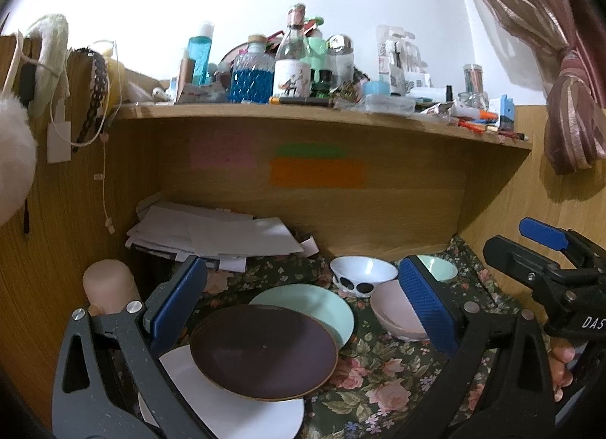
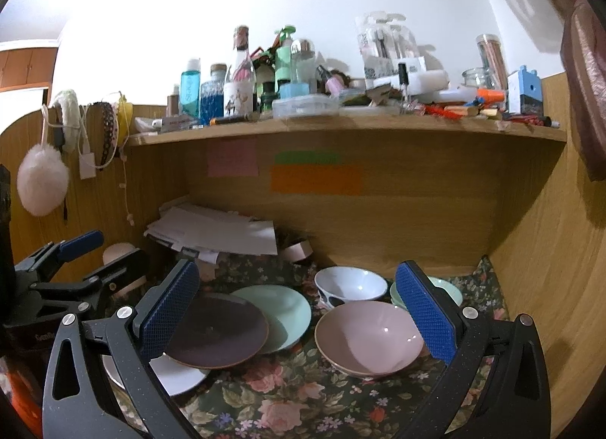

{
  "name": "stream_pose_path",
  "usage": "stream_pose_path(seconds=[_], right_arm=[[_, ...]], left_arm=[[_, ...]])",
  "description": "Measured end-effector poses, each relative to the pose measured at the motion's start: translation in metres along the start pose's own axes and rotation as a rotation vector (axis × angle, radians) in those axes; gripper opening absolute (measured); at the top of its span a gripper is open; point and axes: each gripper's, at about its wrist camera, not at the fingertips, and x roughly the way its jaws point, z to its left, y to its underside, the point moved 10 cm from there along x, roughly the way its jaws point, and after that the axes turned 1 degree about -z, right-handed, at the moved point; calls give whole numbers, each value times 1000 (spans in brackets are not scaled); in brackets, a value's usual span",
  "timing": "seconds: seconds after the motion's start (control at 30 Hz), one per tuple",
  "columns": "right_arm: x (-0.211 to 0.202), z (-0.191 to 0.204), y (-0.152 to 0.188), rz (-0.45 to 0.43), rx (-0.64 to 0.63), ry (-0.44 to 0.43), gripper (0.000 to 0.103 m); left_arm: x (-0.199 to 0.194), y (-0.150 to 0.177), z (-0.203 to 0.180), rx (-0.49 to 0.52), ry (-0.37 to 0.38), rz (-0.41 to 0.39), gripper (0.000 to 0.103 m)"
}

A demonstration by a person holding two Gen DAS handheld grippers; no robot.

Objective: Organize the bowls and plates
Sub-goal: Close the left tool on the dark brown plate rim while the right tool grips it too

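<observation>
Plates overlap at lower centre of the left wrist view: brown plate (image 1: 263,350) atop white plate (image 1: 227,401) and mint plate (image 1: 314,306). Pink bowl (image 2: 369,338) sits lower right on the floral worktop (image 2: 280,397). Likely rigid, glazed, slippery, breakable (grip rims). Left claw (image 1: 303,319) and right claw (image 2: 299,319) both gape apart, empty.

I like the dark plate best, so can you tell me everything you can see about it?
The dark plate is round, shallow and purplish brown with a thin lighter brown rim, and it looks smooth and matte. It sits tilted, its front edge resting on the white plate and its back edge overlapping the mint green plate. All three are on the flowery cloth. Nothing grips it; it looks empty.
</observation>
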Motion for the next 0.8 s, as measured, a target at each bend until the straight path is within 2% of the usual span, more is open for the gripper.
stream_pose_path(seconds=[0.13, 0.47, 0.63, 0.73, 0.8], right_arm=[[18, 0, 14, 50, 5, -13, 103], [73, 7, 59, 209, 36, -74, 103], [103, 18, 85, 309, 16, -106, 103], [119, 29, 101, 373, 11, -139, 103], [129, 36, 109, 408, 7, -157, 98]], left_arm=[[13, 20, 15, -14, -7, 74, 103], [49, 75, 82, -28, -136, 237, 103], [66, 99, 100, -46, -120, 325, 102], [80, 115, 111, -56, -118, 391, 89], [86, 123, 116, -62, -124, 424, 86]])
